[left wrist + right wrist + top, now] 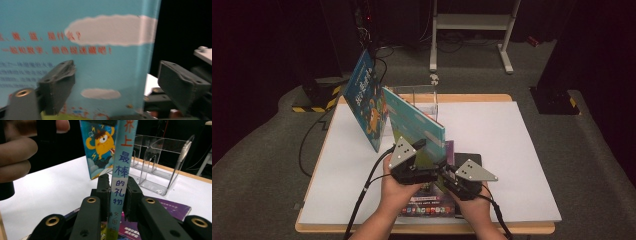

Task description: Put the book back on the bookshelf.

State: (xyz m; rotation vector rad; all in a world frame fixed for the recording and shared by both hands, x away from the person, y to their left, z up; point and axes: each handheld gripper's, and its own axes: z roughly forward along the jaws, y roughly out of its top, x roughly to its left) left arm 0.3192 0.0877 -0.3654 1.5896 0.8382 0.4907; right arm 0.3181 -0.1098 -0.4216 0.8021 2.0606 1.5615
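A thin, glossy turquoise book (417,125) with white cloud shapes stands on edge near the middle of the white table (512,150), its spine (121,182) pinched between the closed jaws of the right gripper (451,172). The left gripper (419,146), held level just beside the cover, has its matte black jaws spread wide, clear of the book. A clear plastic rack (419,97) stands at the far edge

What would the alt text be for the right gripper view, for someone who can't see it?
The right gripper is shut on the spine of an upright light-blue book, seen edge-on. Behind it on the white table stand a book with a yellow cartoon monster and a clear acrylic rack; fingers show at upper left.
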